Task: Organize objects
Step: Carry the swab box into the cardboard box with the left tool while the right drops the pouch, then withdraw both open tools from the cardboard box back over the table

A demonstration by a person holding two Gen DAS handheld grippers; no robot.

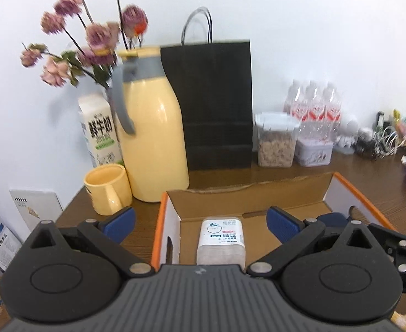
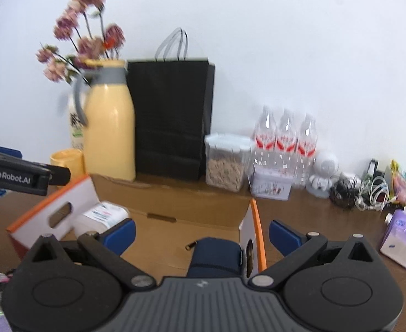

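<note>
An open cardboard box with orange edges [image 1: 172, 221] [image 2: 254, 221] sits on the brown desk. A white pack of cotton pads [image 1: 221, 239] [image 2: 103, 215] lies inside it at the left end. A dark blue rolled item [image 2: 216, 257] lies inside at the right end, beside a small dark stick [image 2: 191, 246]. My left gripper [image 1: 200, 225] hovers open above the white pack, nothing between its blue pads. My right gripper [image 2: 201, 235] hovers open above the blue roll, also empty. The left gripper's black body [image 2: 23, 175] shows at the left of the right wrist view.
Behind the box stand a yellow jug [image 1: 150, 141], a yellow cup [image 1: 107, 189], a milk carton [image 1: 99, 132], flowers [image 1: 92, 36], a black paper bag [image 1: 216, 105], a cereal container [image 1: 276, 141], water bottles [image 1: 313, 108] and a tin [image 1: 313, 152]. Cables [image 2: 368, 191] and a tissue pack [image 2: 401, 235] lie at the right.
</note>
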